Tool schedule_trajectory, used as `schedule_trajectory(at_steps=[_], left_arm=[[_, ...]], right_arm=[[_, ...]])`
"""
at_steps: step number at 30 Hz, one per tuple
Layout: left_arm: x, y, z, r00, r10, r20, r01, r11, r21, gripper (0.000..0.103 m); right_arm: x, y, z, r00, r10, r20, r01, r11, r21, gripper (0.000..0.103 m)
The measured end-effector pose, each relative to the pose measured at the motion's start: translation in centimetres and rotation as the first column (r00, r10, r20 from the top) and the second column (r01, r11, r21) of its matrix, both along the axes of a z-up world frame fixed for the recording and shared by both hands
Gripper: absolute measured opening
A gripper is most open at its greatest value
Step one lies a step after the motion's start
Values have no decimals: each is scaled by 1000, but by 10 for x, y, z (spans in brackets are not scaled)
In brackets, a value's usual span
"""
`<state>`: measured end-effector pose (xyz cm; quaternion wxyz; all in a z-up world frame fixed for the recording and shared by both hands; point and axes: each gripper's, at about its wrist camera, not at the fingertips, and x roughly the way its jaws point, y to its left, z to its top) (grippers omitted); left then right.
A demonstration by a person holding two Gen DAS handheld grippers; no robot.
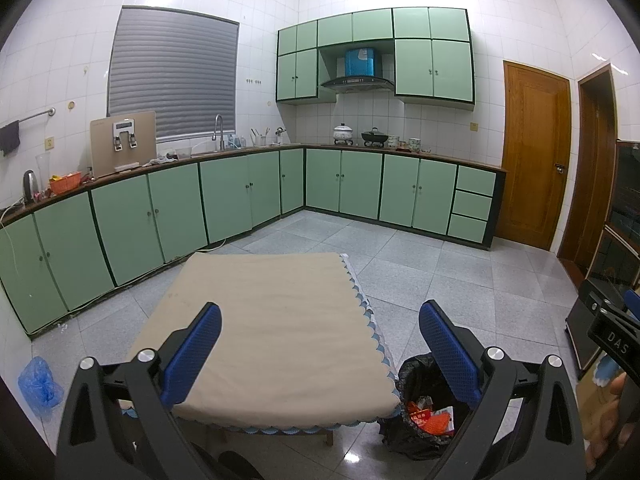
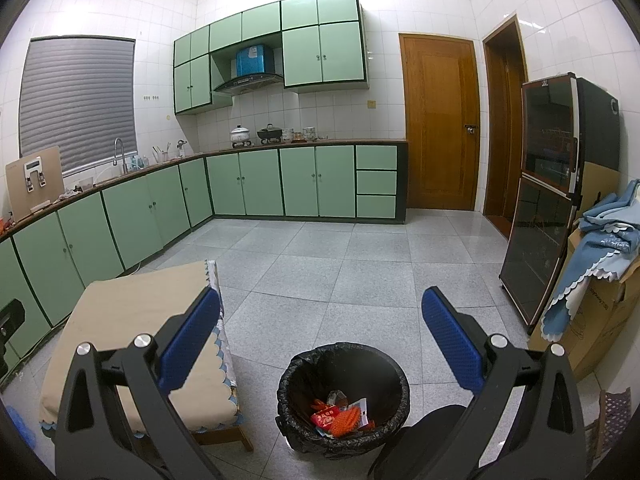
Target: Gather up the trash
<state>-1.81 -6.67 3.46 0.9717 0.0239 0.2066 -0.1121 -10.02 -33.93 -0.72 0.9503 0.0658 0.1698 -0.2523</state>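
Left wrist view: left hand-held gripper (image 1: 320, 354) spread wide, empty, held above the cloth-covered bench (image 1: 276, 320), whose top shows no litter; likely nothing left to pick there. Bin (image 1: 420, 372) sits just beside the bench's right corner, within easy reach. Right wrist view: right hand-held gripper (image 2: 320, 344) also wide, empty, poised over the black-lined bin (image 2: 344, 360); trash (image 2: 340, 416), red and orange wrappers, lies inside.

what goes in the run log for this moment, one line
left gripper: open, empty | right gripper: open, empty | bin: holds trash | table: bare
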Motion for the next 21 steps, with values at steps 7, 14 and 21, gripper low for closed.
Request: schedule_trajectory(at_steps=[7, 14, 21], left_arm=[[0, 0, 0, 1000, -1, -1, 1, 1000, -1, 97], [-1, -1, -1, 1000, -2, -1, 2, 1000, 1, 97], [-1, -2, -2, 1000, -4, -2, 4, 1000, 5, 97]], right_arm=[[0, 0, -1, 1000, 0, 0, 0, 1000, 0, 98], [-1, -1, -1, 1000, 0, 0, 0, 1000, 1, 98], [-3, -3, -4, 1000, 0, -5, 0, 1000, 2, 98]])
